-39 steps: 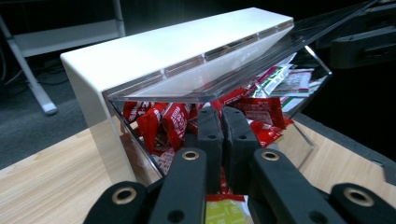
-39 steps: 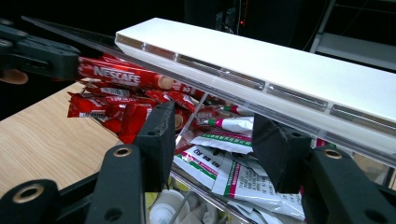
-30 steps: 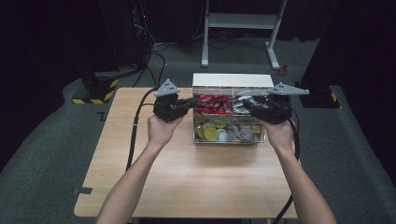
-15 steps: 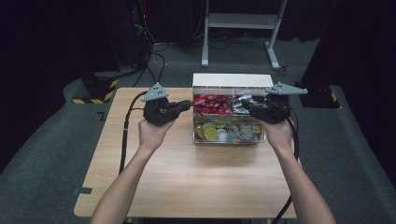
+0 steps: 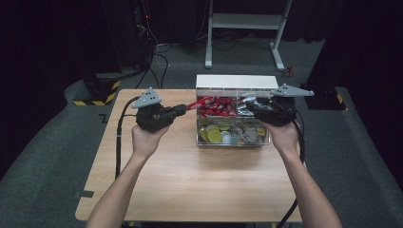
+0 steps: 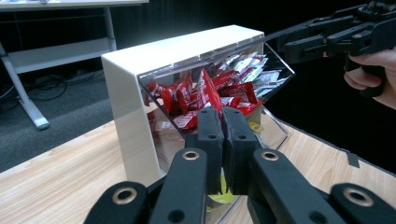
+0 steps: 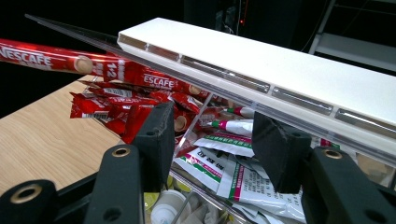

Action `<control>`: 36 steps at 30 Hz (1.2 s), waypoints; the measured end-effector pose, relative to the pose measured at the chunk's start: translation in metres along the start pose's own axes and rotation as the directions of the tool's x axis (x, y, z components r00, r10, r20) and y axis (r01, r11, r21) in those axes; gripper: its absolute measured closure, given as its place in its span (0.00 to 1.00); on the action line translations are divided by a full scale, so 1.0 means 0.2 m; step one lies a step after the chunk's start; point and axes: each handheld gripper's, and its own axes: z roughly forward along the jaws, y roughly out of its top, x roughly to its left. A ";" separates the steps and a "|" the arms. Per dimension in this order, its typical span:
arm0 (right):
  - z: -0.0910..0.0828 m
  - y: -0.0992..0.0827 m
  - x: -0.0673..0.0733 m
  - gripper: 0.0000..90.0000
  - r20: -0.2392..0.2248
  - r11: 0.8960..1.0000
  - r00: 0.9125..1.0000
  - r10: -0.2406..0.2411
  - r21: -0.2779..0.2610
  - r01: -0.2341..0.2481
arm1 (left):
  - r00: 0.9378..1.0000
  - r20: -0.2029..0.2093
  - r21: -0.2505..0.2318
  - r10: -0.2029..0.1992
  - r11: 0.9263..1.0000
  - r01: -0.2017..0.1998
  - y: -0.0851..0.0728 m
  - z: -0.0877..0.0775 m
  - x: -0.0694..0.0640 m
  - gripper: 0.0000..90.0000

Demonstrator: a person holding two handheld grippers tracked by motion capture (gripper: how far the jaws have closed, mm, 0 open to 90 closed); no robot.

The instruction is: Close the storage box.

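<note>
High view: left tongs (image 5: pixel 183 109) sit just left of the clear box (image 5: pixel 233 138), jaws pressed together on a red coffee stick (image 5: pixel 195 105) w/ its far end reaching over the box's upper-left compartment. Left gripper view has the two black pads nearly flat against each other, the red sachet (image 6: pixel 208 93) standing up between the tips. Right tongs (image 5: pixel 252 108) at the box's right side, over the upper-right compartment; right gripper view shows jaws spread partway, nothing between the pads, a clear lid (image 7: pixel 140 56) tilted just above them. Whether they touch the lid, can't tell.

Stick is long, narrow, glossy red foil w/ white lettering, held roughly level. Box is transparent acrylic w/ a white back panel (image 5: pixel 236 81), split into compartments: red sticks (image 5: pixel 216 105) upper left, white-and-green sachets (image 7: pixel 233 163) upper right, yellow and white round pods (image 5: pixel 216 135) below. Box stands at the far-middle of the light wood-grain counter (image 5: pixel 190 180); black cables trail from both grippers.
</note>
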 end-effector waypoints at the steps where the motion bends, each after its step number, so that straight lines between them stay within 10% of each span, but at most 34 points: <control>1: 0.00 0.00 0.00 0.55 0.000 1.000 1.000 0.000 0.001 0.000 | 1.000 0.001 -0.002 -0.001 1.000 0.001 0.00 -0.01 0.00 0.97; 36: -0.01 -0.01 -0.01 0.55 -0.002 1.000 1.000 0.004 -0.007 -0.004 | 0.998 -0.058 -0.055 0.005 0.998 -0.008 -0.10 -0.26 0.01 0.97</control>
